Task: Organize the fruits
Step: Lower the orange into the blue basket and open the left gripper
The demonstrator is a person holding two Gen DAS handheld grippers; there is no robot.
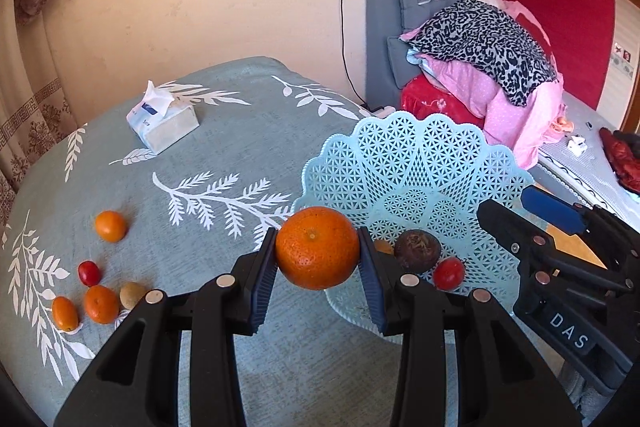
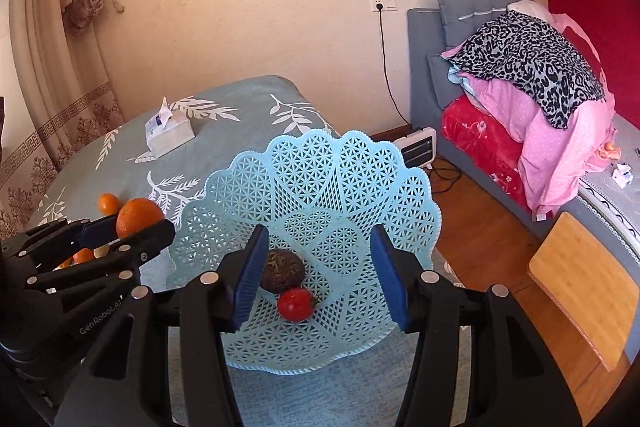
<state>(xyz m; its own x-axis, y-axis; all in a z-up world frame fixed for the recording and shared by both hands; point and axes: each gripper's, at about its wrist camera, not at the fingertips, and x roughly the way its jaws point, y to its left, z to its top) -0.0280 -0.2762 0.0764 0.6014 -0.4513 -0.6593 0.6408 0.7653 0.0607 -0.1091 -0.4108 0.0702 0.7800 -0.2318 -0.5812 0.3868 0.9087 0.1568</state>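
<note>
We hold a large orange (image 1: pixel 317 247) clamped between the two blue pads of our left gripper (image 1: pixel 318 267), raised above the table just at the near-left rim of the pale blue lattice basket (image 1: pixel 420 163). The orange is nearly round, slightly flattened, and its stem dimple faces back toward our left camera, so its short axis runs along the fingers.

Our right gripper (image 2: pixel 318 275) hangs over the basket with its pads spread wide and nothing between them. Inside the basket lie a dark brown round fruit (image 2: pixel 282 270) and, touching it on the near side, a small red tomato (image 2: pixel 295 304). From the left view a sliver of another orange-coloured piece shows behind the left gripper's right pad; we cannot tell what it is.

On the leaf-patterned cloth (image 1: pixel 224 147), well to the left, sit a lone small orange (image 1: pixel 110 225), a red cherry tomato (image 1: pixel 88 273), two more small oranges (image 1: pixel 101 304) and a tan fruit (image 1: pixel 133 295) bunched close. A tissue pack (image 1: pixel 162 125) lies far back. The basket's scalloped rim stands between the held orange and the basket floor.
</note>
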